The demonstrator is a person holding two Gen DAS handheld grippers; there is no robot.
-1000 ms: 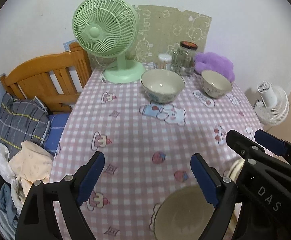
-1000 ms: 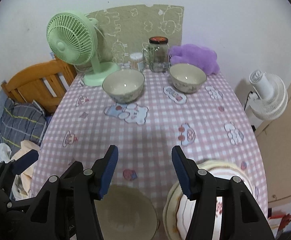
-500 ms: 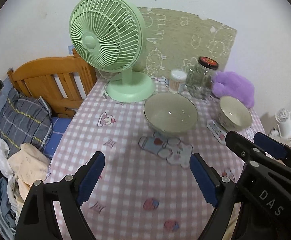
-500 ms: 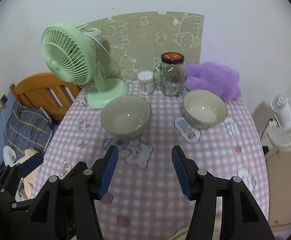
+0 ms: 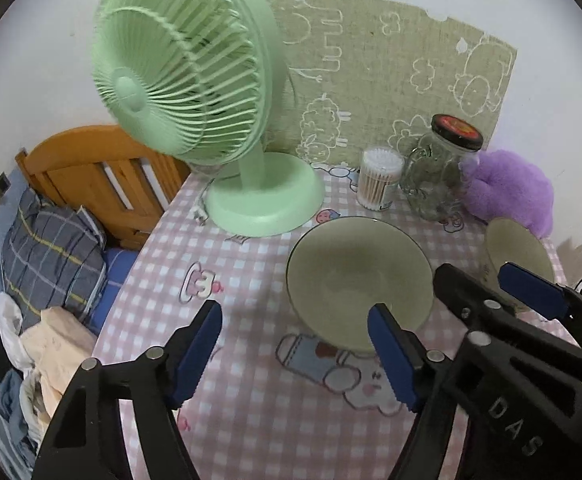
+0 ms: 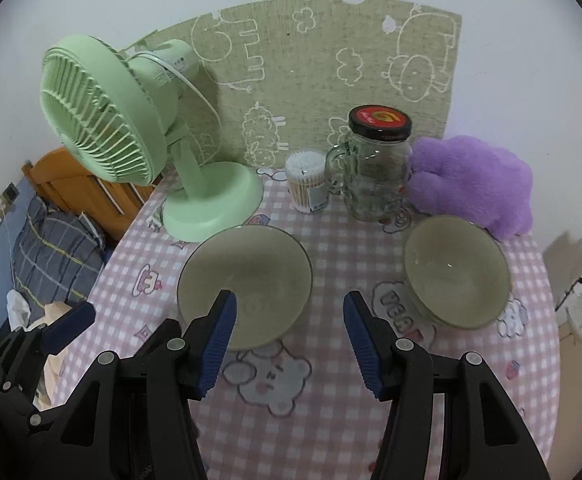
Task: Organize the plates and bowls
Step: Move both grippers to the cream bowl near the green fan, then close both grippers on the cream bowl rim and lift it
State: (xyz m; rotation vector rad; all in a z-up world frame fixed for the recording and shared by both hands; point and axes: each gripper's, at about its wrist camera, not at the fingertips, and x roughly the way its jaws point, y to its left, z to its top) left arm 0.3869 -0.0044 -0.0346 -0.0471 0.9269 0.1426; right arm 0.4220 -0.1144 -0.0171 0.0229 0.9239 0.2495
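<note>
Two beige bowls stand on the pink checked tablecloth (image 6: 331, 420). The larger bowl (image 5: 355, 276) (image 6: 247, 280) is on the left, the smaller bowl (image 5: 515, 248) (image 6: 455, 272) on the right. My left gripper (image 5: 295, 354) hovers just short of the larger bowl. Its jaws are closing with nothing between them, and its right finger (image 5: 391, 360) overlaps the bowl's near rim in the picture. My right gripper (image 6: 291, 344) is open and empty, hanging over the cloth between the two bowls, with its left finger (image 6: 219, 340) in front of the larger bowl.
A green desk fan (image 5: 187, 80) (image 6: 103, 120) stands at the back left. A cotton swab tub (image 6: 307, 184), a glass jar (image 6: 375, 168) and a purple plush (image 6: 471, 192) line the wall. A wooden bed frame (image 5: 103, 172) and clothes lie off the table's left edge.
Both grippers have moved forward across the table to the two far bowls. The near bowl and the plates have dropped out of view. The left jaws have narrowed.
</note>
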